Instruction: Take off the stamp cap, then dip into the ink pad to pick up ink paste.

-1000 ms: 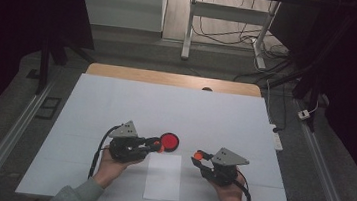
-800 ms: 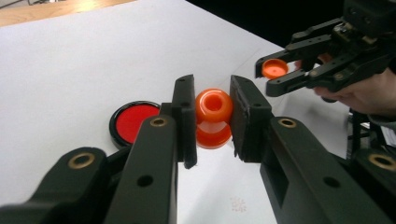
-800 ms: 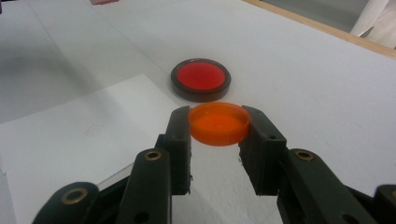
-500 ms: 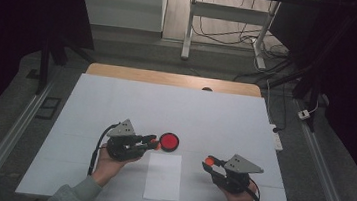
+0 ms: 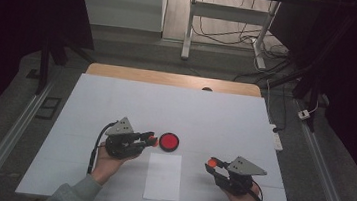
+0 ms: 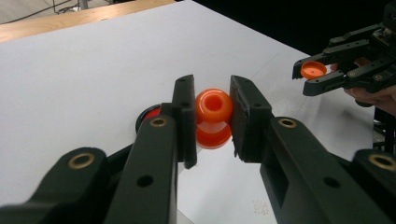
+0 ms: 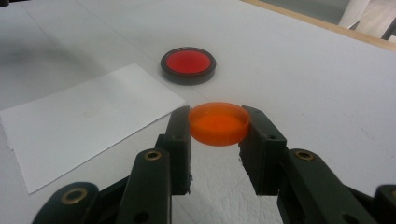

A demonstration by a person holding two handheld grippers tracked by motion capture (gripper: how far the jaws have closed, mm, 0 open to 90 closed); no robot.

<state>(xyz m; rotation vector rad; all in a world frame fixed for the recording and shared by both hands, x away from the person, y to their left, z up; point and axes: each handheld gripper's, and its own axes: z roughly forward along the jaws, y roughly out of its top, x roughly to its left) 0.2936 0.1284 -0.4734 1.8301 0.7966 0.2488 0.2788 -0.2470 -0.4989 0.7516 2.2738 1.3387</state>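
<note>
Right gripper [image 5: 211, 163] draws back from the red dish [image 5: 168, 141], pinching the cap [image 7: 218, 123]; left gripper [image 5: 151, 139] pinches the bottle [image 6: 213, 117]. Keep both level.

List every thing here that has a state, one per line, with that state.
left gripper: shut on the orange stamp.
orange stamp: held off the table, cap off.
right gripper: shut on the orange cap.
orange cap: held level, open side up.
red ink pad: uncovered, flat on the table.
paper sheet: flat, blank.
</note>
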